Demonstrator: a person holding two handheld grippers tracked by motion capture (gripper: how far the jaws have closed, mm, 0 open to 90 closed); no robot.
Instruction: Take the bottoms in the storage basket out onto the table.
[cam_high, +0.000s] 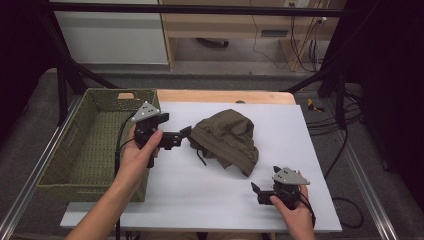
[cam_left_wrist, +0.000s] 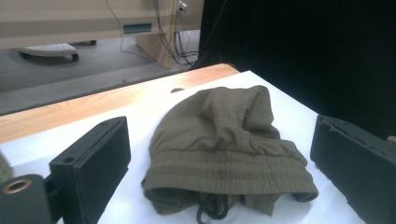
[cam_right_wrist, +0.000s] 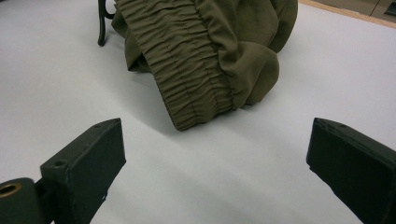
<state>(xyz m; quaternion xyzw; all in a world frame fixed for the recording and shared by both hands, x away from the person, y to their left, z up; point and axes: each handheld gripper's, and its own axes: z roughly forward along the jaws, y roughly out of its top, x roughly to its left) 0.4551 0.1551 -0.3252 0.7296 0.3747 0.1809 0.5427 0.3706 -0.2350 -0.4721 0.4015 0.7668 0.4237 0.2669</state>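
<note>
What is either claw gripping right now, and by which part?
Nothing. Both the left claw and right claw stand open, short of the olive garment lying on the white table.

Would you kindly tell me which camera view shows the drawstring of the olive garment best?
The left gripper view: the drawstring hangs below the waistband, facing the camera. The right gripper view catches one dark cord end, and the high view a thin strand.

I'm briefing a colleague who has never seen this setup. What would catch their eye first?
First, the crumpled olive-green garment with an elastic waistband, heaped mid-table on the white mat. Next, the green woven basket at the table's left edge. The left gripper, jaws open, points at the garment's left side, while the right gripper, also open, sits near the mat's front right, apart from the garment.
</note>
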